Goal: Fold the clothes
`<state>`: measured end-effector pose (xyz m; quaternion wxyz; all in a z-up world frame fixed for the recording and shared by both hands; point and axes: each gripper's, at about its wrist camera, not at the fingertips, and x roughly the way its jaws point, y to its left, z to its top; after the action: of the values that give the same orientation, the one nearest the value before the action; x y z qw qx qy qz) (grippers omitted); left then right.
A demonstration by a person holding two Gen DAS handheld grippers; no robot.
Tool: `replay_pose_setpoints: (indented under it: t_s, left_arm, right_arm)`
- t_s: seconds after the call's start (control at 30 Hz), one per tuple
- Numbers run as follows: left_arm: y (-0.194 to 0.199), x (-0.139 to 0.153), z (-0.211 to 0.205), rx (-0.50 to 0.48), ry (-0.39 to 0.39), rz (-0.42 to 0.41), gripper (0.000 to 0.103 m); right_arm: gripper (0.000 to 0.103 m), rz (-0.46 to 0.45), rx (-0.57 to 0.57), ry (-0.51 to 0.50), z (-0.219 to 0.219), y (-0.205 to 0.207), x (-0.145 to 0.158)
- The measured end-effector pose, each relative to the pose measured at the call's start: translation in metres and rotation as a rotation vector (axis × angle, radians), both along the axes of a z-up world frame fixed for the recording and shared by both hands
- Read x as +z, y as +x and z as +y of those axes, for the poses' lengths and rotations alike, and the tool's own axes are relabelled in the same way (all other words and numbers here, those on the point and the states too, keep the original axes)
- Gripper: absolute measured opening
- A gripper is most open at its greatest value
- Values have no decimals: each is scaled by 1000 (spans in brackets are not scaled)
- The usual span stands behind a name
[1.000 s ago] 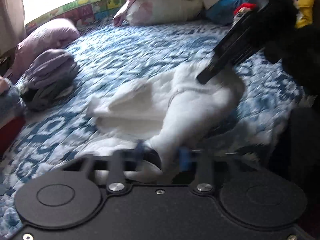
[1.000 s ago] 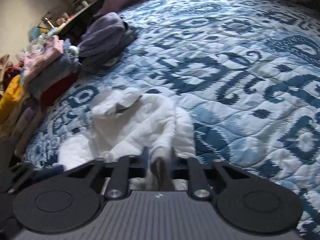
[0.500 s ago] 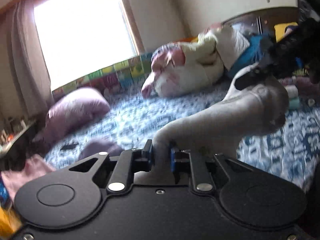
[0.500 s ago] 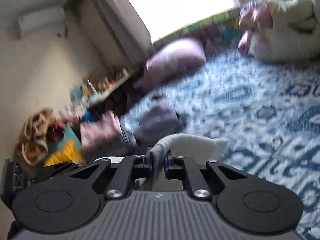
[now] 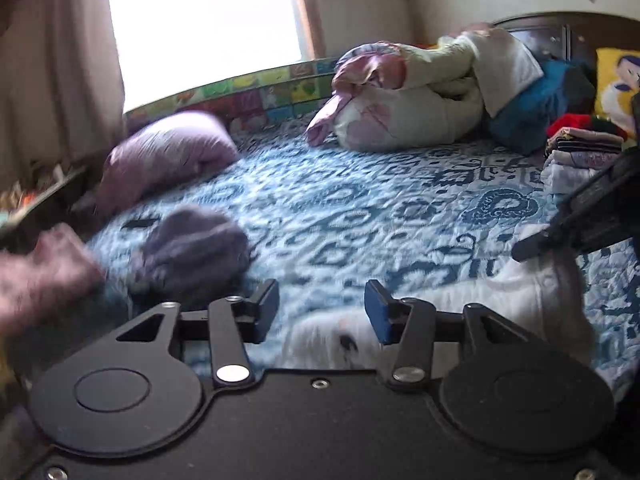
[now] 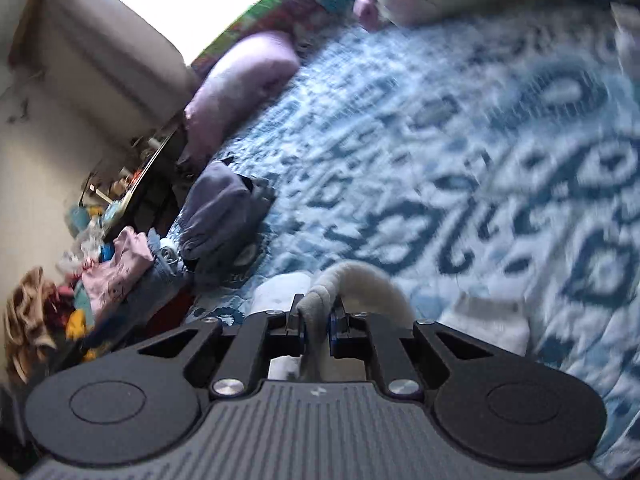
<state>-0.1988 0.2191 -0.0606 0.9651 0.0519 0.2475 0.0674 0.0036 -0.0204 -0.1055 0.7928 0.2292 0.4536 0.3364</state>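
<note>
- Left wrist view: the left gripper [image 5: 322, 312] stands wide apart and holds nothing; the white fleece garment [image 5: 472, 304] lies on the blue patterned quilt [image 5: 360, 216].
- Right wrist view only: the right gripper [image 6: 317, 323] is clamped on a garment fold.

A lilac pillow [image 5: 168, 158] and bundled duvet [image 5: 416, 92] lie on the blue patterned quilt [image 5: 360, 216].

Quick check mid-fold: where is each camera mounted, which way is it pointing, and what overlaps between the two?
Left wrist: on the left tool, fingers apart and empty, facing across the bed toward window and headboard; the right tool shows at right.
Right wrist: on the right tool, shut on the white garment, tilted toward the bed's cluttered side.
Shared: white garment, pink pillow, purple folded pile.
</note>
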Motion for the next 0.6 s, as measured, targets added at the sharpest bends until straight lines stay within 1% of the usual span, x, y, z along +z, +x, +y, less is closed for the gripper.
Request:
replay_pose_setpoints:
  t_s: [0.03, 0.2, 0.27, 0.3, 0.33, 0.37, 0.4, 0.53, 0.6]
  left_arm:
    - [-4, -5, -1, 16, -16, 4, 47]
    - [-7, -25, -32, -110, -155, 80, 51]
    - [-8, -33, -45, -163, -211, 110, 51]
    - [-8, -37, -51, -190, -239, 126, 51]
    - [-9, -41, -58, -216, -268, 141, 51]
    - [-7, -46, -67, -235, -273, 155, 51]
    - [-5, -51, -76, -251, -273, 168, 51]
    - [-1, -67, -116, -268, -168, 179, 54]
    - [0, -75, -136, -275, -113, 184, 63]
  right_arm:
    - [13, 14, 3, 8, 0, 2, -6]
    - [20, 51, 43, 58, -4, 10, -16]
    - [35, 101, 69, 93, -5, 13, -20]
    - [38, 127, 94, 106, -4, 13, -22]
    - [46, 149, 123, 114, -3, 13, -23]
    - [53, 160, 151, 115, -1, 11, -24]
    - [55, 165, 177, 111, 0, 8, -24]
    - [55, 173, 245, 80, -1, -3, -25]
    - [55, 177, 246, 99, -6, -2, -24]
